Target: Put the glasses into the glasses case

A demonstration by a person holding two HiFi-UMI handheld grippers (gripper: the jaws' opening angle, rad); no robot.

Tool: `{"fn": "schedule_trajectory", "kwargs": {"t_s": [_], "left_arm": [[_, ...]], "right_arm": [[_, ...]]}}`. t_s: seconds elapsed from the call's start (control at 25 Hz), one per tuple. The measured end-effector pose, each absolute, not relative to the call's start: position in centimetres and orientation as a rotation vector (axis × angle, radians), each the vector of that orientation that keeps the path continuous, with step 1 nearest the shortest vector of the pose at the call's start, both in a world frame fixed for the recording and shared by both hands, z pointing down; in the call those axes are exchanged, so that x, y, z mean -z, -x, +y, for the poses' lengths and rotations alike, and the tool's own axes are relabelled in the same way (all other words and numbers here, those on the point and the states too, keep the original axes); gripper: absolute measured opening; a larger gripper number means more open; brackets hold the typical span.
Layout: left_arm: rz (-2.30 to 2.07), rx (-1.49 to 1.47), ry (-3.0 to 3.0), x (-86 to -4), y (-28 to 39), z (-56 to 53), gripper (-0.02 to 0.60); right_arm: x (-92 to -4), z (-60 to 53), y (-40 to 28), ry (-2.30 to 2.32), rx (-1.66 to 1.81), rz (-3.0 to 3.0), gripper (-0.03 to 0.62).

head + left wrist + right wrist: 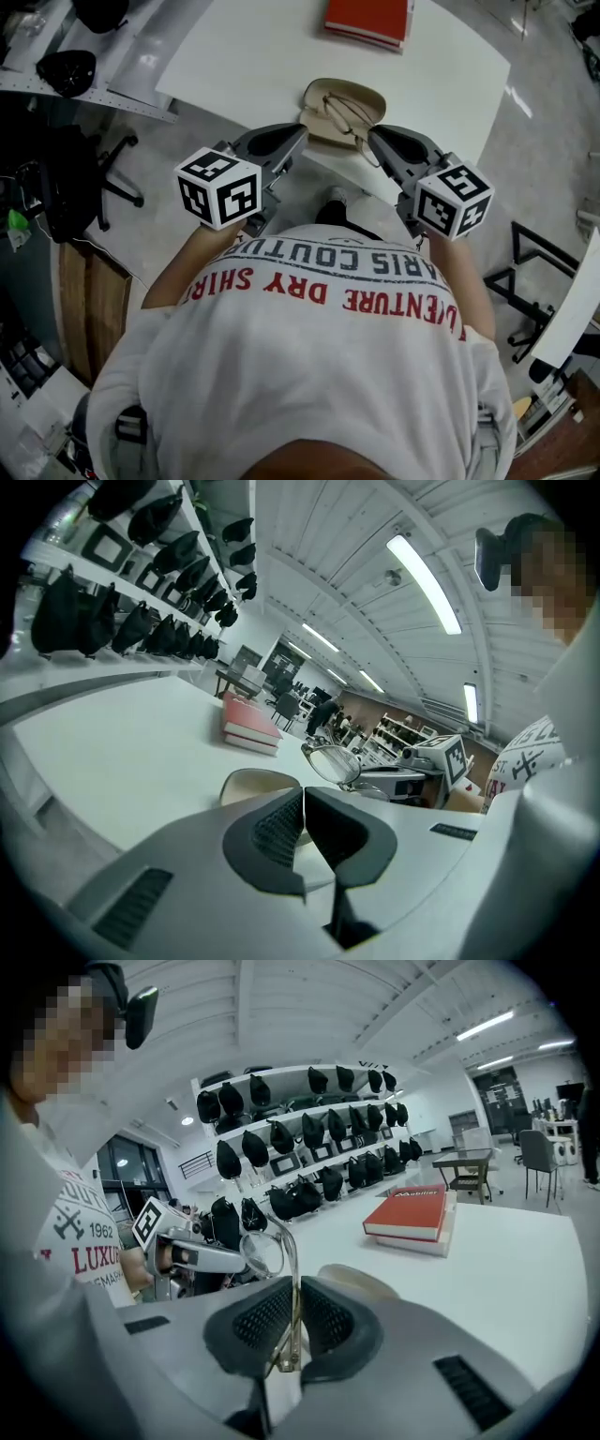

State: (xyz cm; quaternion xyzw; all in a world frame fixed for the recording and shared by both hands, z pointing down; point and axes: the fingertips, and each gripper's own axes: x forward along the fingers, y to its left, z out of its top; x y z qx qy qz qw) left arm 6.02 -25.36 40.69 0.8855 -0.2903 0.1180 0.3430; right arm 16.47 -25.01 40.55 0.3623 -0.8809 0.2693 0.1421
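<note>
Right gripper is clamping the glasses by one temple over the open glasses case. Left gripper is sitting pinched shut, empty. Seating and release look still to come.

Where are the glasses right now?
In the head view, the glasses are over the open beige case, centre, one arm pinched in the right claw.

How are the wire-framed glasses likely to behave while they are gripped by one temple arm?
The glasses look thin-wired and light, so they would probably flex and sway from the single arm pinched in the right gripper. The metal arm may slip or pivot between the pads. Lenses and hinge seem fragile.
</note>
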Motion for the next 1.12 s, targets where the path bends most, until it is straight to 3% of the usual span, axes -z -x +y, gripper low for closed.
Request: {"fn": "schedule_trajectory", "kwargs": {"t_s": [1.12], "left_arm": [[-0.957, -0.325, -2.085, -46.6, -1.7, -27.8, 0.029]], "right_arm": [[-51.6, -29.8, -14.6, -0.601, -0.647, -2.374, 0.038]]}}
